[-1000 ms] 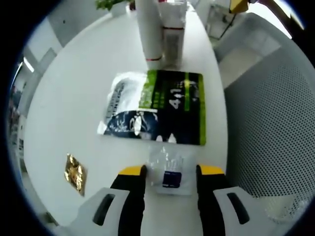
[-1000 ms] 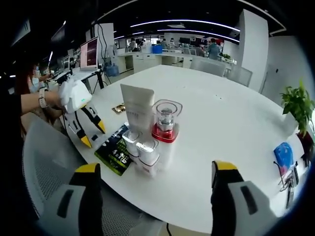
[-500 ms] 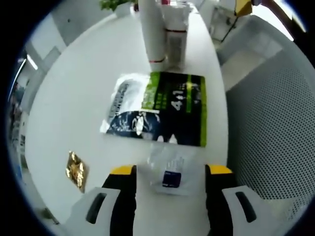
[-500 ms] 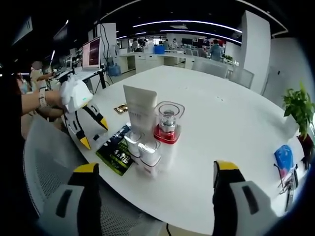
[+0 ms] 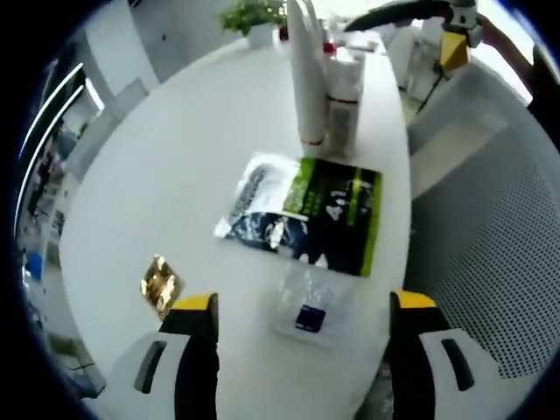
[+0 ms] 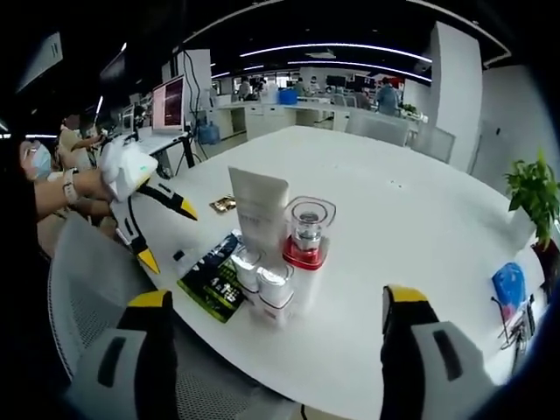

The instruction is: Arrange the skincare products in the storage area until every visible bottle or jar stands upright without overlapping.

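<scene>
A small clear sachet (image 5: 306,306) with a blue label lies flat near the table's edge, free between and below my left gripper's (image 5: 304,301) wide-open jaws. Beyond it lie a green-and-black packet (image 5: 339,214) and a white-and-navy packet (image 5: 261,203), overlapping. A tall white tube (image 5: 304,79) and bottles (image 5: 343,101) stand upright behind. From the right gripper view, the white tube (image 6: 258,210), a clear-capped bottle with a red collar (image 6: 306,234) and two small silver-capped bottles (image 6: 262,276) stand clustered. My right gripper (image 6: 278,299) hangs open, short of them. The left gripper (image 6: 156,223) hovers over the table's left edge.
A gold foil sachet (image 5: 159,284) lies left of the packets. A mesh-backed chair (image 5: 490,219) stands close to the table's edge. A potted plant (image 6: 529,188) and a blue item (image 6: 507,284) sit at the far right. People and desks fill the background.
My left gripper's jaws have spread wider and it has risen back from the clear sachet, which stays flat on the table. The right gripper has hardly moved.
</scene>
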`<state>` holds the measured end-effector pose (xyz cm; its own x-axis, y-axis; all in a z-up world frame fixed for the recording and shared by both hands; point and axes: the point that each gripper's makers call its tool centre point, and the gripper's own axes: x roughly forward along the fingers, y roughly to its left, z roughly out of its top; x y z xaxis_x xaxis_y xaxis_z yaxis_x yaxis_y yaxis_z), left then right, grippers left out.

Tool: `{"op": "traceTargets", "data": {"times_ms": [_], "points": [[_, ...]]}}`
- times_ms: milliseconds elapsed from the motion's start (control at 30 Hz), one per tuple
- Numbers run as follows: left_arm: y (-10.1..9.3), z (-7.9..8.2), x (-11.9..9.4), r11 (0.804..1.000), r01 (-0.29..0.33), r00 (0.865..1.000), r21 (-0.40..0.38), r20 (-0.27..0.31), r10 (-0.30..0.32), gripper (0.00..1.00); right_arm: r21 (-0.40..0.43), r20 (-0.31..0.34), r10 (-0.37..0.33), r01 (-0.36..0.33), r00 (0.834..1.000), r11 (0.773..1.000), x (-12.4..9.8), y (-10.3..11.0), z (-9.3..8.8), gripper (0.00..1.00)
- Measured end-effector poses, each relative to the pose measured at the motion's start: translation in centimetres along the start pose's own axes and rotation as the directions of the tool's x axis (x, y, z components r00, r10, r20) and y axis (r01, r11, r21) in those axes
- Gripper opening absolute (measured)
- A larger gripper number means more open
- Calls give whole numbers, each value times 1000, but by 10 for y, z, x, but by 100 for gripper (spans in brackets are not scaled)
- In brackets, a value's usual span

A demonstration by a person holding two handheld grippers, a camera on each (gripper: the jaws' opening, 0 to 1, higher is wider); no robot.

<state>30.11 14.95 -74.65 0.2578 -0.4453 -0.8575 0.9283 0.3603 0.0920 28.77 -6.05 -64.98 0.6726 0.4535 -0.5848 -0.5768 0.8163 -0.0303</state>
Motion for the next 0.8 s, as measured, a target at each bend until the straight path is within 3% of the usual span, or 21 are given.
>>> {"op": "traceTargets", "data": {"times_ms": [367,567,800], "points": [[6,10,-25,985,-101,989,-137,95,114,87,-27,9,2,-2,1000,1000,-7,-1,3,99],[5,7,-35,976,-133,983,-175,103,153,92,-46,10,19,-18,1000,999,-9,2,5,99],[7,9,-52,956,-192,965,-223,137,225,97,-83,13,41,-39,999,996,-10,3,8,99]]}}
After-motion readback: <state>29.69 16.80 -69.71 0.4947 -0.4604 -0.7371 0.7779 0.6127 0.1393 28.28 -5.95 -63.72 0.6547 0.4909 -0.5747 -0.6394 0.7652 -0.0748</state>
